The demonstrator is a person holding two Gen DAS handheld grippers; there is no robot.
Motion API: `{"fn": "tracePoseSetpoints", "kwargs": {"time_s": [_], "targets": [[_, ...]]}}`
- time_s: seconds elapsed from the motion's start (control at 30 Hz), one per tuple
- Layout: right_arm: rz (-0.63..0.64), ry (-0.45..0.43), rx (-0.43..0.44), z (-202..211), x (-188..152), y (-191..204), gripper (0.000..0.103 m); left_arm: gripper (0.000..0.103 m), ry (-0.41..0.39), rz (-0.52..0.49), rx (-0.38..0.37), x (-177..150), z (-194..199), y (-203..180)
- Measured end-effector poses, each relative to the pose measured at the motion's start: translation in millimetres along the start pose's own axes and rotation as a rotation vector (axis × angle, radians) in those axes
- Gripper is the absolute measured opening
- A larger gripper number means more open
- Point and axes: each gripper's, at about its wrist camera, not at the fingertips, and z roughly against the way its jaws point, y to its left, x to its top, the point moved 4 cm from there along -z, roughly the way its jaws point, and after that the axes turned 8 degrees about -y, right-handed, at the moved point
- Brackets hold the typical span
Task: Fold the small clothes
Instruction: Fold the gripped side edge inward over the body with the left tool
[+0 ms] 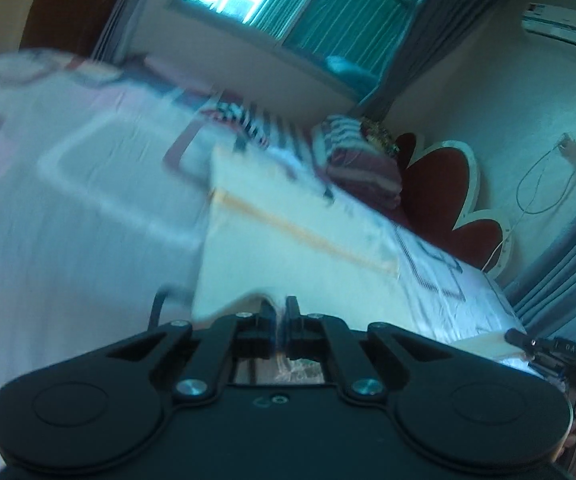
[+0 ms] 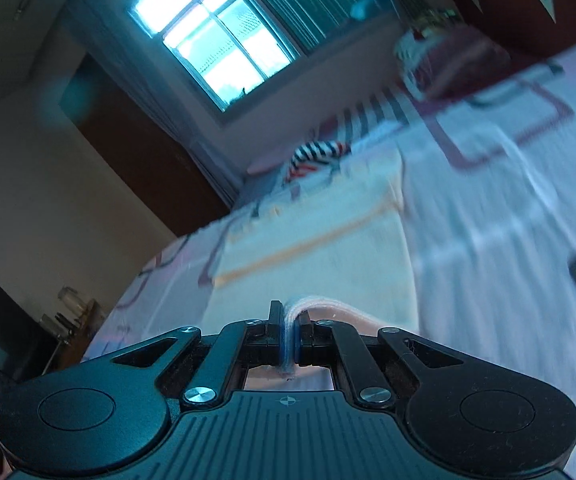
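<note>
Pinching soft cream cloth (image 2: 312,248), thin orange stripe, black fingers (image 2: 275,320) clamped

Matt black plastic claw (image 2: 288,332) pinches soft cream cloth garment (image 2: 328,248).

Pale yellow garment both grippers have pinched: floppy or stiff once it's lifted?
Probably floppy: the pale yellow garment bunches into a thin fold where the right gripper clamps it. Likely light, since the left gripper holds it by just an edge. It would probably sag between the two grips rather than stay flat.
</note>
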Motion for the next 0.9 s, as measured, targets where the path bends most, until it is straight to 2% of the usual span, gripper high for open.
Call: {"fn": "tracePoseSetpoints", "kwargs": {"time_s": [0.1,0.2,0.37,0.67,0.77,0.9], "targets": [[0.020,-0.029,0.016,-12,30,11,0.004,0.003,-0.028,-0.027,0.001,26,-11,-12],[0.059,-0.038,0.015,-26,56,21,0.004,0.003,-0.045,-0.012,0.013,49,-27,-13],[0.085,-0.015,-0.039,-72,89,17,0.004,0.003,-0.025,0.019,0.032,73,-78,-5],[0.019,0.049,-0.105,-193,117,-49,0.004,0.003,0.062,-0.021,0.096,97,-199,15],[-0.008,0.069,-0.115,-225,121,-71,0.004,0.003,0.071,-0.005,0.111,106,-229,25],[-0.025,0.089,-0.122,-260,121,-92,0.004,0.003,0.085,-0.032,0.120,116,-259,29]]}}
